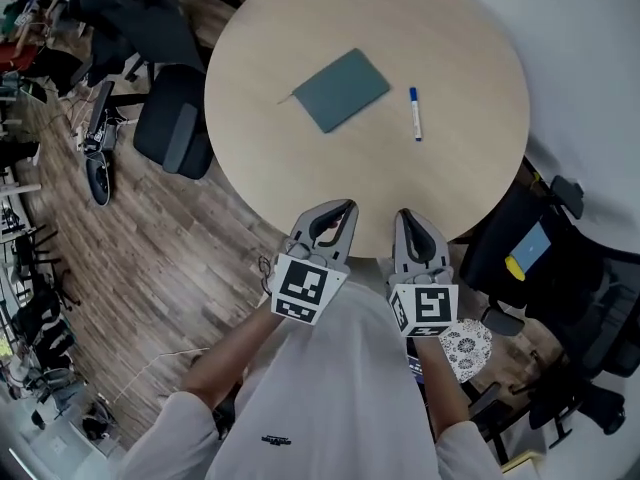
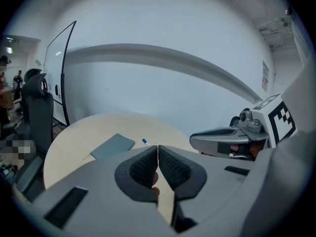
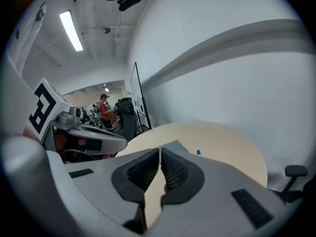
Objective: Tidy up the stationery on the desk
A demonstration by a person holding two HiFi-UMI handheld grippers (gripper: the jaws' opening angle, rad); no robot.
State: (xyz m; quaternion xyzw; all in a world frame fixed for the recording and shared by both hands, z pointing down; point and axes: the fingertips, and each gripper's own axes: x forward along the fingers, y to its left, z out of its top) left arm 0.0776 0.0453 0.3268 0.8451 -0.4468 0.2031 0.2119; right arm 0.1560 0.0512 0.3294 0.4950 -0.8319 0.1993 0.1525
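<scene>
On the round desk (image 1: 300,188), a grey notebook (image 1: 342,89) and blue-capped pen (image 1: 415,114) lie apart at the far side. Near its edge, left gripper (image 1: 338,216) and right gripper (image 1: 408,224) wait, closed and empty, likely poised to reach.

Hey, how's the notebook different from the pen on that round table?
The notebook is a broad grey-blue rectangle; the pen is a thin white stick with a blue cap. In the head view the notebook lies skewed, the pen almost straight up and down. The notebook sits left of the pen. Both lie flat on the table, apart and untouched.
</scene>
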